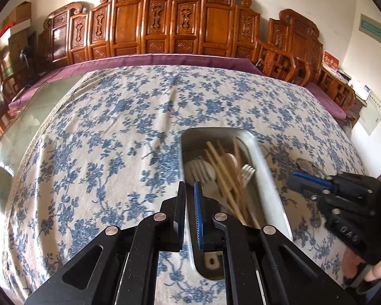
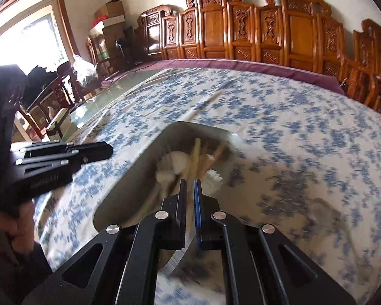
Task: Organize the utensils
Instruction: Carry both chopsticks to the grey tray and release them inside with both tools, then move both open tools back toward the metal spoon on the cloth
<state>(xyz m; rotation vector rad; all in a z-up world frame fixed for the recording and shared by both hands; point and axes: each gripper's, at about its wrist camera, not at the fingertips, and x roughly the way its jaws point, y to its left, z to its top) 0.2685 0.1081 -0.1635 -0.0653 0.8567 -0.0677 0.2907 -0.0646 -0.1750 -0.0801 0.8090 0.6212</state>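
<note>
A metal tray (image 1: pixel 271 178) lies on the floral tablecloth and holds wooden chopsticks (image 1: pixel 223 170), a white spoon (image 1: pixel 200 170) and a white fork (image 1: pixel 247 172). My left gripper (image 1: pixel 190 188) is over the tray's left rim, its jaws nearly closed with nothing between them. In the right wrist view the tray (image 2: pixel 139 172) is blurred, with the chopsticks (image 2: pixel 198 157) and white utensils (image 2: pixel 175 162) inside. My right gripper (image 2: pixel 190 185) hovers over the tray's near end, jaws nearly closed and empty. Each gripper shows in the other's view, the right one (image 1: pixel 299 178) and the left one (image 2: pixel 99 150).
The blue-flowered tablecloth (image 1: pixel 114 139) covers a big table with a purple edge (image 1: pixel 152 59). Carved wooden chairs (image 1: pixel 165 25) line the far side. Bare glass tabletop (image 1: pixel 17 132) shows at the left. Boxes (image 2: pixel 109 17) stand in the room's corner.
</note>
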